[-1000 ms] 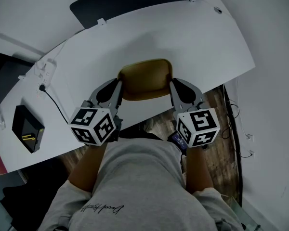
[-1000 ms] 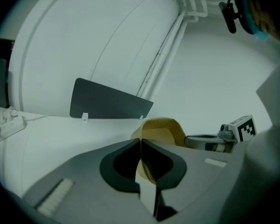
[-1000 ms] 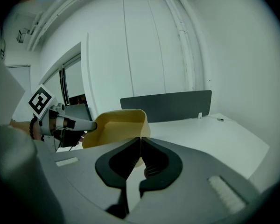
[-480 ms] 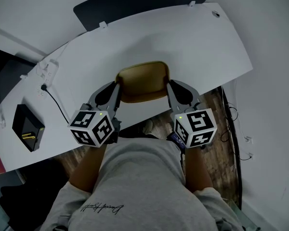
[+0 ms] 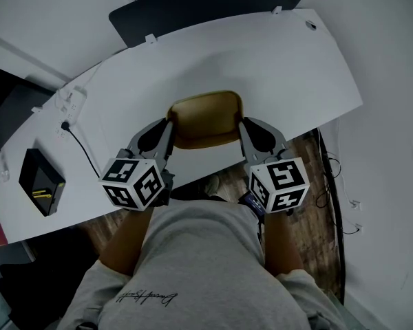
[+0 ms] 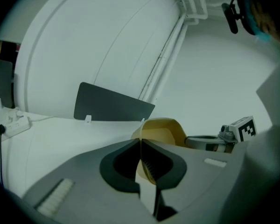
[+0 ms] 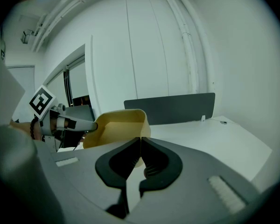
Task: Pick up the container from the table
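A tan, open-topped container point(image 5: 205, 119) sits between my two grippers near the front edge of the white table point(image 5: 282, 67). My left gripper point(image 5: 168, 124) is shut on its left rim, and my right gripper point(image 5: 242, 124) is shut on its right rim. In the left gripper view the jaws pinch the thin wall of the container point(image 6: 161, 130) at my left gripper point(image 6: 141, 143), with the right gripper point(image 6: 210, 143) on the far side. In the right gripper view my right gripper point(image 7: 141, 140) clamps the rim of the container point(image 7: 116, 125). Whether its base touches the table is hidden.
A black box point(image 5: 41, 182) lies at the table's left end. Beside it are a power strip point(image 5: 69, 102) and a black cable. A dark divider panel point(image 5: 206, 5) runs along the table's back edge. Wood floor point(image 5: 310, 184) and a person's torso lie below the front edge.
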`<action>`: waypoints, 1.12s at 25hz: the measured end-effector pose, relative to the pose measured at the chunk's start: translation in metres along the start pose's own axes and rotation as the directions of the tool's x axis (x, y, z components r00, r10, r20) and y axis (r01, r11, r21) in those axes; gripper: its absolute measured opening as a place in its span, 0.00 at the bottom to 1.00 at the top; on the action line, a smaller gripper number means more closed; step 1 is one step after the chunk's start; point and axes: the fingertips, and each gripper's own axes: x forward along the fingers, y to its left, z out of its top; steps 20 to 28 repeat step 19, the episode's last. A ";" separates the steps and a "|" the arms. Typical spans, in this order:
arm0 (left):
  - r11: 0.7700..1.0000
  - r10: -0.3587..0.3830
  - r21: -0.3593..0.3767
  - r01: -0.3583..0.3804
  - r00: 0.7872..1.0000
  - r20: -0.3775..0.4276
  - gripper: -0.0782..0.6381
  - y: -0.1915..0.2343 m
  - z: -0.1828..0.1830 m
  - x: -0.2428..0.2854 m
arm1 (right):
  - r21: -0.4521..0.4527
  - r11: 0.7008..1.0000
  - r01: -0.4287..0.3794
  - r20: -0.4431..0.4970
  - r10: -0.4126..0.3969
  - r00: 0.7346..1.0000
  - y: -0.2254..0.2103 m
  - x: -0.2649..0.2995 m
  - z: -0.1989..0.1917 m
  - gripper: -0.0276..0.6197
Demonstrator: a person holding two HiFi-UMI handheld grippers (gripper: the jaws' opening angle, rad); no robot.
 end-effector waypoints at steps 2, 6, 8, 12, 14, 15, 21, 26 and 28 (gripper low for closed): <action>1.000 0.001 0.000 -0.001 1.000 -0.001 0.13 0.000 0.000 0.000 | 0.002 1.000 -0.001 0.000 0.001 1.000 0.000 0.001 -0.001 0.09; 1.000 0.005 -0.001 -0.005 1.000 -0.002 0.13 0.003 -0.001 0.001 | 0.002 1.000 -0.005 -0.002 0.005 1.000 0.000 0.003 -0.002 0.09; 1.000 0.006 -0.003 -0.006 1.000 -0.003 0.13 0.004 -0.001 0.000 | 0.001 1.000 -0.006 -0.002 0.006 1.000 0.001 0.004 -0.001 0.09; 1.000 0.008 -0.005 -0.008 1.000 -0.004 0.13 0.004 -0.001 -0.001 | -0.003 1.000 -0.009 -0.004 0.009 1.000 0.002 0.004 -0.001 0.09; 1.000 0.009 -0.004 -0.009 1.000 -0.005 0.13 0.004 -0.001 -0.001 | -0.002 1.000 -0.011 -0.005 0.011 1.000 0.002 0.005 -0.001 0.09; 1.000 0.009 -0.004 -0.009 1.000 -0.006 0.13 0.004 -0.001 -0.001 | -0.002 1.000 -0.011 -0.006 0.011 1.000 0.002 0.005 -0.001 0.09; 1.000 0.009 -0.003 -0.009 1.000 -0.012 0.13 0.005 -0.002 0.000 | -0.001 1.000 -0.011 -0.009 0.011 1.000 0.001 0.006 -0.002 0.09; 1.000 0.009 -0.003 -0.009 1.000 -0.012 0.13 0.005 -0.002 0.000 | -0.001 1.000 -0.011 -0.009 0.011 1.000 0.001 0.006 -0.002 0.09; 1.000 0.009 -0.003 -0.009 1.000 -0.012 0.13 0.005 -0.002 0.000 | -0.001 1.000 -0.011 -0.009 0.011 1.000 0.001 0.006 -0.002 0.09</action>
